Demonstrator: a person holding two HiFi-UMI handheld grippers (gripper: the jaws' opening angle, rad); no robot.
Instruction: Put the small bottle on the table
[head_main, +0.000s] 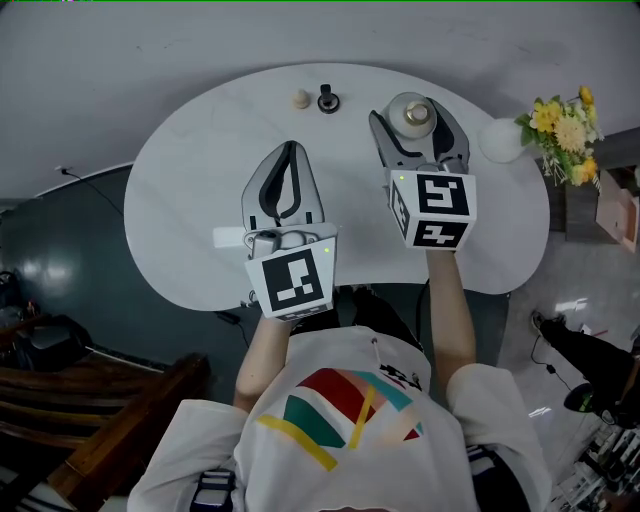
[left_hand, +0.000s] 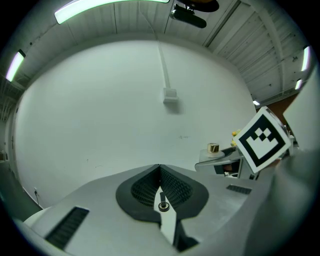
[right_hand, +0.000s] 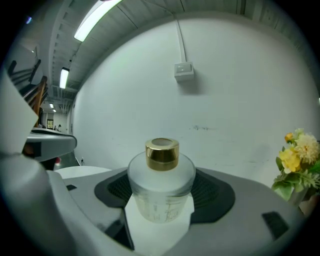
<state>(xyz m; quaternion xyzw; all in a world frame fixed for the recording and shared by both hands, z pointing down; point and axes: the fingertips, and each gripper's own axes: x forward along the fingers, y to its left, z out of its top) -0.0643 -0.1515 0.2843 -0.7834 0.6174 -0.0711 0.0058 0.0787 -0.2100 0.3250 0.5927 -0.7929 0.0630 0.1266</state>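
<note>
- Small bottle (right_hand: 161, 185): frosted, gold cap, upright, clamped between the jaws of the right hand-held gripper (head_main: 413, 120), over the far part of the white worktop (head_main: 200, 170).
- Whether its base touches the worktop: cannot tell.
- Left hand-held gripper (left_hand: 160, 169): jaws together, empty.
- Likely left: set down, release.

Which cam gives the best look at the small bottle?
Right gripper view: the small bottle fills the centre, frosted body and gold cap clear, clamped in the right tool. Head view shows only its top, small. Left gripper view catches just the cap.
</note>
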